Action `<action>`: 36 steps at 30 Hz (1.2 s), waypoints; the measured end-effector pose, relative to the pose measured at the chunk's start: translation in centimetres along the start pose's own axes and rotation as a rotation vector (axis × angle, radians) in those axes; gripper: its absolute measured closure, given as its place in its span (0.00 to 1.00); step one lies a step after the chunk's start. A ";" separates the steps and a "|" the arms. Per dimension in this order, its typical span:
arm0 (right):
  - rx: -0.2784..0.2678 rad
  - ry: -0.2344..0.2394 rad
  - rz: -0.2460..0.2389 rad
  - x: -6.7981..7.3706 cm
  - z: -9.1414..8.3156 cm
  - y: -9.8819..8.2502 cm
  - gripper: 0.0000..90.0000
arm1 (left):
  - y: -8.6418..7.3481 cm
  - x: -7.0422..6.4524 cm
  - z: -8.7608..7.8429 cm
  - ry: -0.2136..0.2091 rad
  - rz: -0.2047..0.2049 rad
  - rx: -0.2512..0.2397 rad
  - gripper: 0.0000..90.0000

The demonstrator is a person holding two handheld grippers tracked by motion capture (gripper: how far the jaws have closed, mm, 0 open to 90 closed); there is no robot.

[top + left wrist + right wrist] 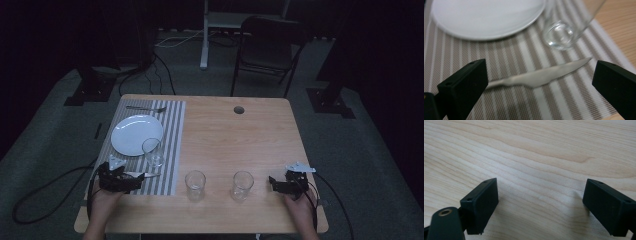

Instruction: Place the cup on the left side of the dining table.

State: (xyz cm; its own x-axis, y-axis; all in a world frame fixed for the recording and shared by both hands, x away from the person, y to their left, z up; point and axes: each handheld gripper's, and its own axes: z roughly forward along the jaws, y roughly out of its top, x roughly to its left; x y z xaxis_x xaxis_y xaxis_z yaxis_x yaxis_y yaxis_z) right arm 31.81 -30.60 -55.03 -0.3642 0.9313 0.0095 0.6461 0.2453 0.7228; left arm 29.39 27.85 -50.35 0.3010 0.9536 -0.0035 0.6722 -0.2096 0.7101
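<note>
A: Where's the knife [541, 76]?
B: Flat on the mat [456, 56], between the left gripper's [539, 87] spread jaws.
A: And the right gripper [540, 202]?
B: Spread too, empty. Drop left low, pinch squarely.

The room is dim, its walls lost in dark. Grey carpet [45, 150] covers the floor. A light wooden tabletop [230, 135] stands in the middle. Beyond it, far right, a black chair [267, 47]; cables [160, 70] trail far left.
</note>
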 end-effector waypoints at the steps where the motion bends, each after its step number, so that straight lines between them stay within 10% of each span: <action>1: 0.000 0.000 -0.001 0.0 0.0 0.0 0.14 | -0.2 0.1 -0.1 0.003 -0.006 0.002 0.01; 20: 0.000 0.000 0.000 0.0 0.0 0.0 0.14 | -5.2 2.4 -1.1 0.159 -0.119 0.027 0.01; 29: 0.000 0.000 0.000 0.0 0.0 0.0 0.14 | -6.8 3.7 -1.4 0.161 -0.176 0.046 0.01; 36: 0.000 0.000 0.000 0.0 0.0 0.0 0.14 | -7.1 3.9 -1.1 0.161 -0.134 0.032 0.01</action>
State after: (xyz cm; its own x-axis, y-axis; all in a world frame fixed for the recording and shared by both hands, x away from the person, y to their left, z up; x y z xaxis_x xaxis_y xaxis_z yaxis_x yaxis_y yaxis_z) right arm 31.81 -30.59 -55.03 -0.3641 0.9313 0.0097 0.6462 0.2451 0.7227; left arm 25.00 33.28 -54.66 0.0974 0.9951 0.0175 0.7206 -0.0826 0.6884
